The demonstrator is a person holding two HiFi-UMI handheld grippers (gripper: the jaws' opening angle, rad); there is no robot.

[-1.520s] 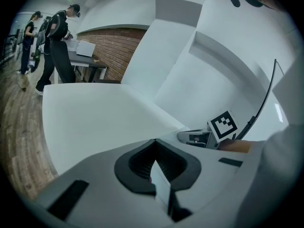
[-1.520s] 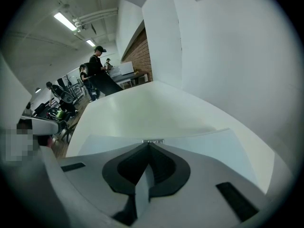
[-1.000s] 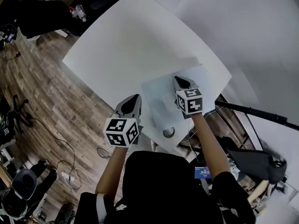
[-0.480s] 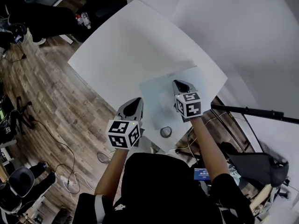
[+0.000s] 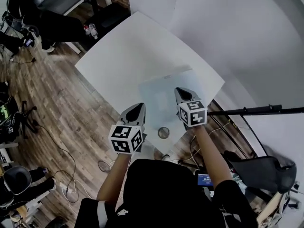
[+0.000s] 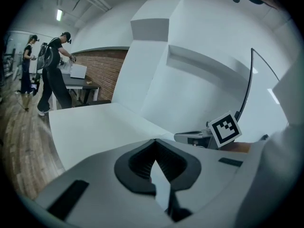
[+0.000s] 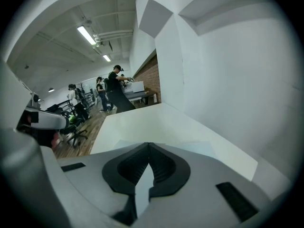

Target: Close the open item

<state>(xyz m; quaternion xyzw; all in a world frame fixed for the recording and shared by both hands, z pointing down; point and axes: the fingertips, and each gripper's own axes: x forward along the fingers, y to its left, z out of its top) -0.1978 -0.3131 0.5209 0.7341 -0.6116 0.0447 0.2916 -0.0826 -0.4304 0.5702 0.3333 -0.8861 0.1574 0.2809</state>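
Left gripper (image 5: 138,108) and right gripper (image 5: 179,91) are both hovering with their jaws pinched together, tips touching. The small round container (image 5: 163,132) is sitting on the pale mat (image 5: 159,95), between the two grippers and behind both jaw tips.

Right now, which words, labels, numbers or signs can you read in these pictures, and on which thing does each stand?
No text can be read in any view.
The left cube, on the left gripper: black and white squares only, no letters.
The right cube, on the right gripper: the same.
The blue screen at the person's waist: light print, too small and blurred to read.
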